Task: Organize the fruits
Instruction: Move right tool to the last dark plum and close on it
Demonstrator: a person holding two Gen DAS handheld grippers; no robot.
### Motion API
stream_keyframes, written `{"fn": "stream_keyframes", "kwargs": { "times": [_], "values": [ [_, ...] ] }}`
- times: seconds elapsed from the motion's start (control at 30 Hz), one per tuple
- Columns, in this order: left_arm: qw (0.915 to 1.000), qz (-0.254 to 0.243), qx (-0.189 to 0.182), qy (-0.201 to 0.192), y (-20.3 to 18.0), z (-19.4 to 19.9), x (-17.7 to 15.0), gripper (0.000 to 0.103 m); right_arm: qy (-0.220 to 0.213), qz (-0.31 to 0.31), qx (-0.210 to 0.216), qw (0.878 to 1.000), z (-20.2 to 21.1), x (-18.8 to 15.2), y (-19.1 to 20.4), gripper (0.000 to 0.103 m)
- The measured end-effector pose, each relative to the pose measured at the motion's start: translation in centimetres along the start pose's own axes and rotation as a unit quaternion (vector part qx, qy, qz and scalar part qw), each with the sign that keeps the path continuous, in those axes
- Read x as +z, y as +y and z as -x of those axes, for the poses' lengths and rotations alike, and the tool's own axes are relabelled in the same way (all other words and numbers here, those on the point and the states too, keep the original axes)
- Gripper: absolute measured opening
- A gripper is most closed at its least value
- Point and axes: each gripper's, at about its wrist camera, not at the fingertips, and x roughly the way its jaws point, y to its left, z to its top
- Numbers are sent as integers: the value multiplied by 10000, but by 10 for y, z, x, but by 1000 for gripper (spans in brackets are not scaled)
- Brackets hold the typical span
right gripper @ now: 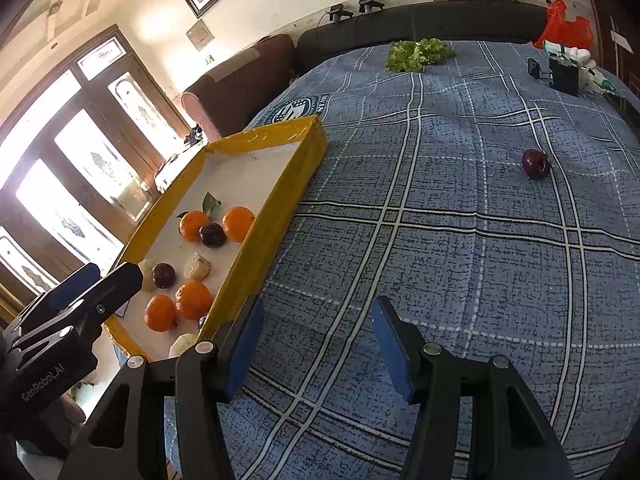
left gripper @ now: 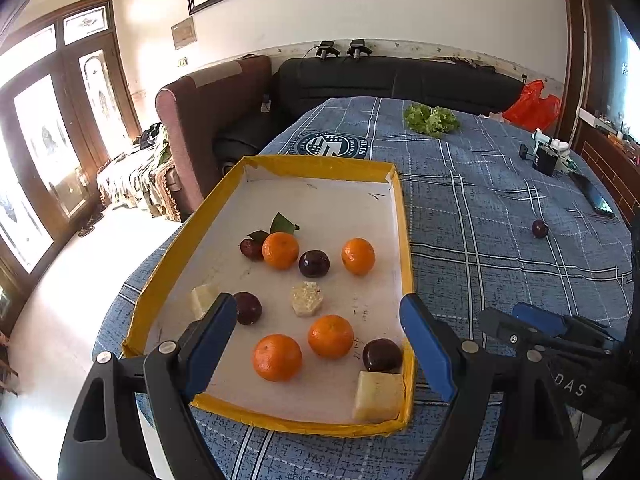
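Observation:
A yellow-rimmed tray (left gripper: 320, 165) lies on the blue plaid cloth and holds several oranges (left gripper: 277, 357), several dark plums (left gripper: 314, 263) and pale food blocks (left gripper: 378, 396). It also shows in the right wrist view (right gripper: 276, 208). My left gripper (left gripper: 320, 346) is open and empty, hovering over the tray's near end. My right gripper (right gripper: 316, 344) is open and empty above the cloth, just right of the tray. One dark plum (right gripper: 536, 163) lies alone on the cloth far right; it also shows in the left wrist view (left gripper: 540, 228).
A lettuce head (left gripper: 430, 118) lies at the table's far edge. A small black device (left gripper: 544, 158) and a phone (left gripper: 596, 198) sit at the far right. A sofa (left gripper: 392, 80) and an armchair (left gripper: 208, 120) stand behind the table.

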Motion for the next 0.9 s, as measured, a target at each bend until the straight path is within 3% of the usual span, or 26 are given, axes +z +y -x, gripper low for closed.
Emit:
{"fn": "stream_keyframes", "kwargs": {
  "times": [0.27,0.5,0.7,0.9],
  "values": [
    [9999,-55,-152,36,-8,-4,0,83,-298,-547,-696,9956,33,14,-77,61],
    [9982,-99,-591,50,-20,-8,-1,83,-580,-1149,-1170,9848,58,38,-137,61],
    [9980,-121,-616,84,-23,-10,1,83,-626,-959,-1186,9863,36,72,-138,61],
    [9992,102,-374,92,1,-13,6,83,-322,-929,-1398,9853,-5,99,-148,61]
  ]
}}
